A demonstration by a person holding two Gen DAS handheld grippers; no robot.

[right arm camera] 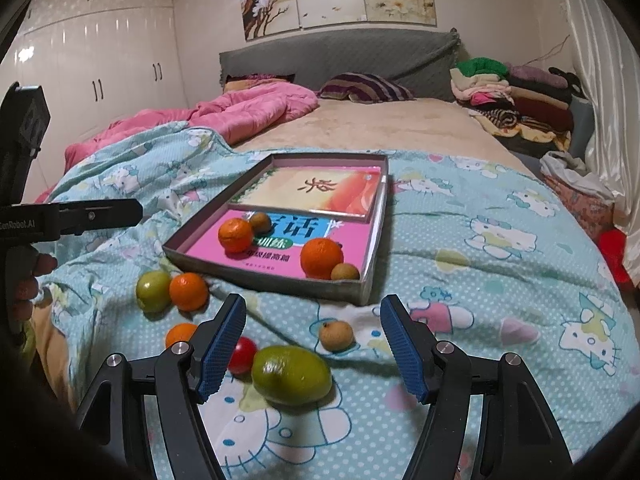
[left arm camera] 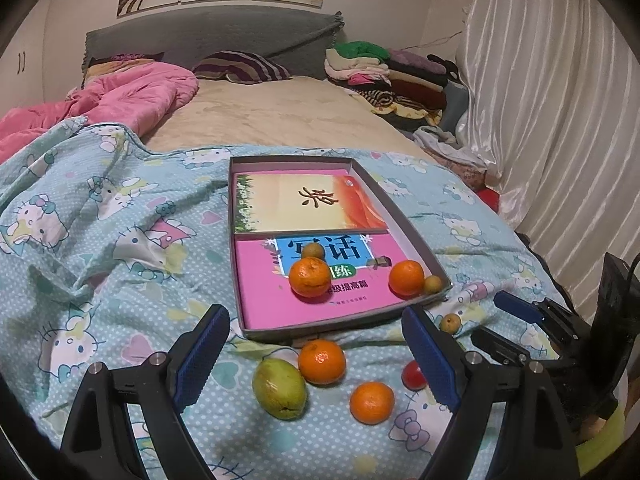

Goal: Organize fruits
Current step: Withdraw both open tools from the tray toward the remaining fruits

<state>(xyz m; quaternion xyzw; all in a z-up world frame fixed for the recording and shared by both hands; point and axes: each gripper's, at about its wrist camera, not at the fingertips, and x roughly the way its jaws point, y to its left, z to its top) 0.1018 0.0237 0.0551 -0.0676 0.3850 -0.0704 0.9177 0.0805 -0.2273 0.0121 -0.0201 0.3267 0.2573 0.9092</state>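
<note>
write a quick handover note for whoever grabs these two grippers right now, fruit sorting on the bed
Left gripper: open, empty, hanging over the loose fruit.
Right gripper: open, empty, nearest green fruit between its fingers, not gripped.
Done: two oranges and two small brown fruits lie in the box.
Left on the blanket: two green fruits, two oranges, a small red fruit, one small brown fruit.
</note>
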